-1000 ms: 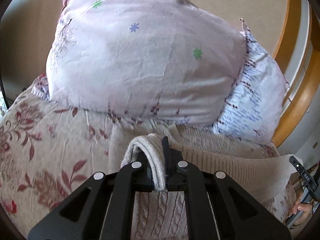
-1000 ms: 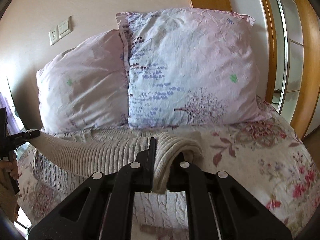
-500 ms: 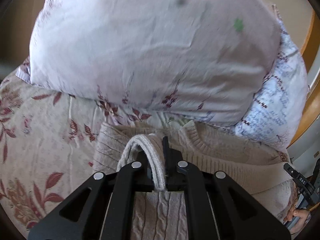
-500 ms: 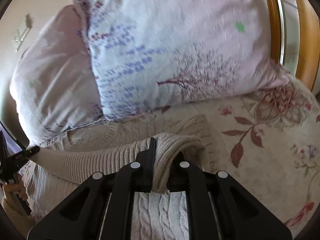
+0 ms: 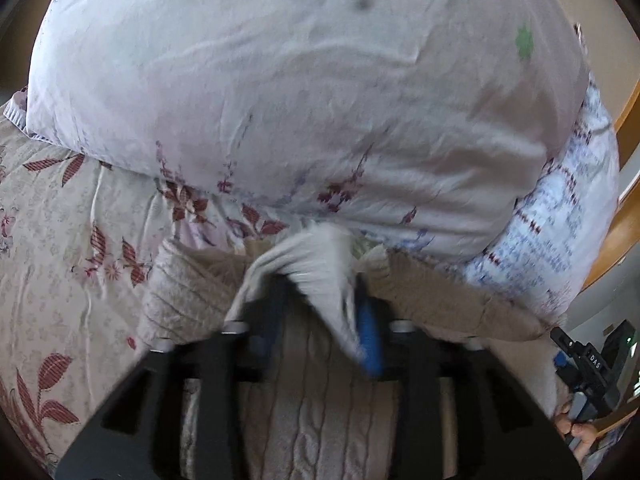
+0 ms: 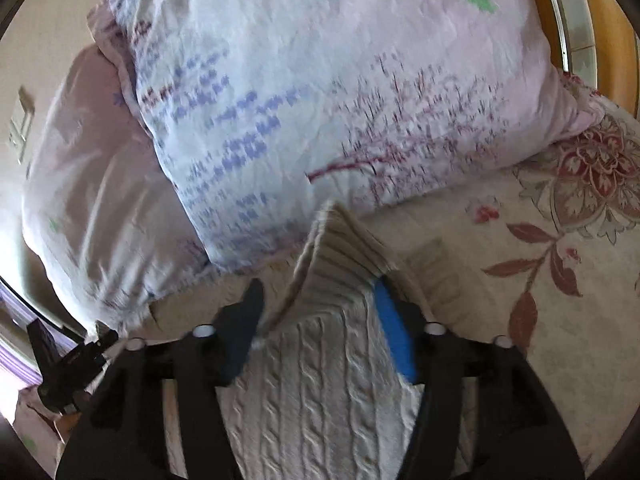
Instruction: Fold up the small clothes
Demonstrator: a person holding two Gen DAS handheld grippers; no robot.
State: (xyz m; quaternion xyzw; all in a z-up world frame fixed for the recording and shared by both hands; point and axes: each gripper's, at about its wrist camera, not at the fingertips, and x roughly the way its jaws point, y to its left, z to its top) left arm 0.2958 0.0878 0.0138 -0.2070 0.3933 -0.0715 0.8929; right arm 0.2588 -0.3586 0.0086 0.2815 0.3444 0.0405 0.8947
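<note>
A beige cable-knit sweater lies on the flowered bedspread, its ribbed hem folded up close to the pillows. My left gripper has its jaws apart, and a fold of the ribbed hem drapes loosely between them. My right gripper is open too, blue pad showing, with the other end of the ribbed hem standing up between the fingers. The sweater body fills the lower middle of the right wrist view. Each gripper shows at the edge of the other's view.
Two pale flowered pillows lean close behind the sweater. A wooden frame stands at the right. A wall switch is on the left wall. The bedspread extends to the right.
Both grippers moved forward toward the pillows with the hem, lowered it onto the sweater, and opened; the hem is no longer clamped.
</note>
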